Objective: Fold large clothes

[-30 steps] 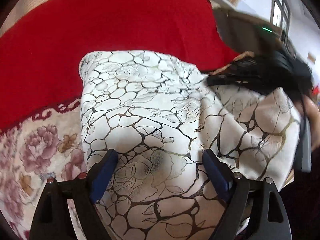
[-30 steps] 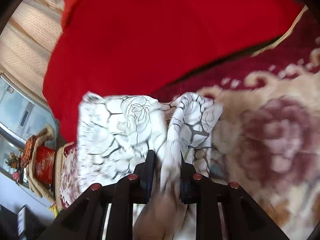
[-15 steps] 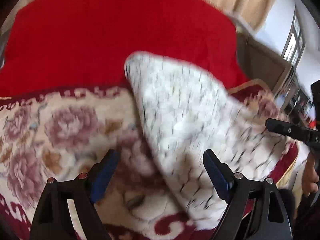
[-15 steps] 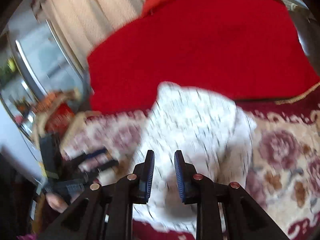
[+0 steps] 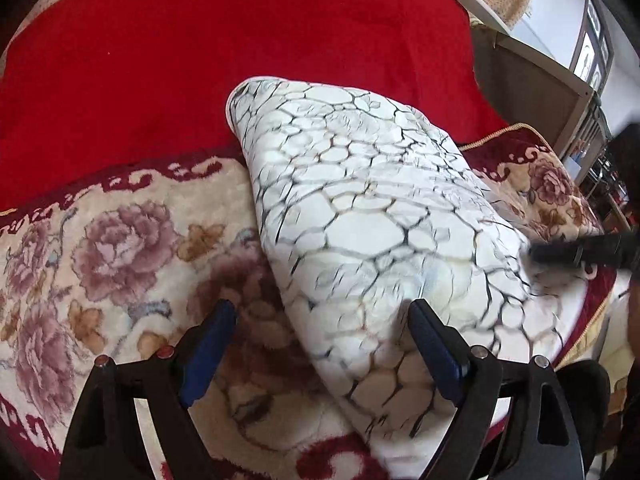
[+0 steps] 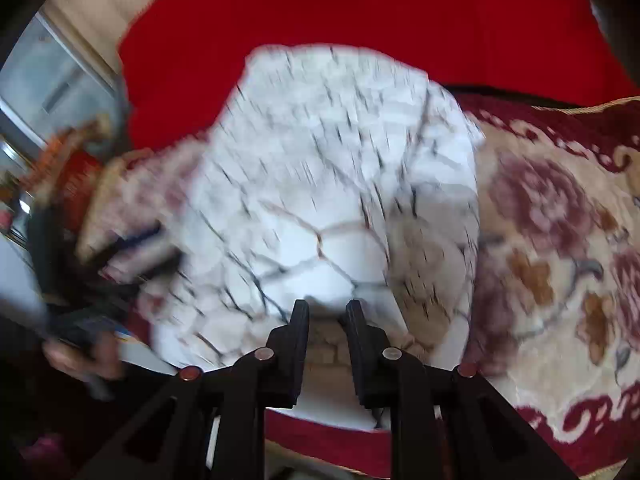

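I count one white garment [image 5: 372, 232] with a dark crackle pattern, and it lies as a folded bundle on one flowered blanket [image 5: 120, 248], with its far corner reaching over one plain red cloth [image 5: 200, 52] behind. My left hand-held gripper [image 5: 320, 344] stands wide open above the near end of this bundle, and its two blue pads [image 5: 208, 352] do not press on anything; the left pad hangs over the blanket, the right pad over the white fabric. My right hand-held gripper [image 6: 327, 312] has its two fingers close together with a narrow gap. Pale fabric shows through this gap, but I cannot tell if the fingers pinch it. The right wrist view is much blurred. In both views, the other gripper appears only as a dark smear at the edge.
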`<state>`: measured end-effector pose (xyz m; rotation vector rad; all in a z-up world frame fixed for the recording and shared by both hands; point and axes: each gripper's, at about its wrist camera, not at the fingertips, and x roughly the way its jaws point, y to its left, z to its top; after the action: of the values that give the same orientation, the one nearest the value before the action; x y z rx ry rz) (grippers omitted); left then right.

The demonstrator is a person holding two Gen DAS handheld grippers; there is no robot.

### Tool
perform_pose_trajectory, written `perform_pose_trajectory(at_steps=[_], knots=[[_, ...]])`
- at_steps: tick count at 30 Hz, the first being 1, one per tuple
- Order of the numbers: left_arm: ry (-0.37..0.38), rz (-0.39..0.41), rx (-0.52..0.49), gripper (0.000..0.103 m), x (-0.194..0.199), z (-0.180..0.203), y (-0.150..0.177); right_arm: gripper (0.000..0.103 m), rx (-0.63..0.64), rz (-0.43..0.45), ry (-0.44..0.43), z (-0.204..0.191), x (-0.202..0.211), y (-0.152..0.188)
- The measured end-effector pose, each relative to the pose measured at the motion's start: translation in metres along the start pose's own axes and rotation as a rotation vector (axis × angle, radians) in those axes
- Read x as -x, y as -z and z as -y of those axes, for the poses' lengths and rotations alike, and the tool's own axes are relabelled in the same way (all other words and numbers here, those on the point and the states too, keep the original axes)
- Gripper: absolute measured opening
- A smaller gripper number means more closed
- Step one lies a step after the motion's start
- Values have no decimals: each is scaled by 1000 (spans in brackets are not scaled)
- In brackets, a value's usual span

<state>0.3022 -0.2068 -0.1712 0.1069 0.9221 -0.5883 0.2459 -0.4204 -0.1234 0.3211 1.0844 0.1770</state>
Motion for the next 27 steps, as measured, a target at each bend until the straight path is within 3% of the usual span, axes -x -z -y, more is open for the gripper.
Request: perform_pose_trajectory(at_steps=[2, 5, 10, 13, 15, 17, 22, 27], knots=[[4, 3, -2, 89, -3, 5, -6, 23, 8, 46, -25, -4, 11, -27], [-4, -6, -10, 89, -14, 9, -10, 23, 5, 107, 24, -9, 5, -79], [11, -23, -7, 89, -23, 7, -9, 24, -80, 103, 9, -1, -44, -156], [11, -28, -13, 89, -26, 5, -6, 26, -164, 10, 16, 27, -103, -181], [9, -28, -22, 90, -27, 5, -5, 26, -220, -41, -1, 49, -140, -178], [11, -29, -29, 90, -25, 5, -5, 26, -247, -2, -48, 59, -141, -173], [-4, -15, -34, 89, -13, 3, -4, 26, -249, 43, -47, 60, -87, -149], [-19, 40, -28, 89, 16, -1, -2, 26, -91, 86, -30, 25, -13, -93]])
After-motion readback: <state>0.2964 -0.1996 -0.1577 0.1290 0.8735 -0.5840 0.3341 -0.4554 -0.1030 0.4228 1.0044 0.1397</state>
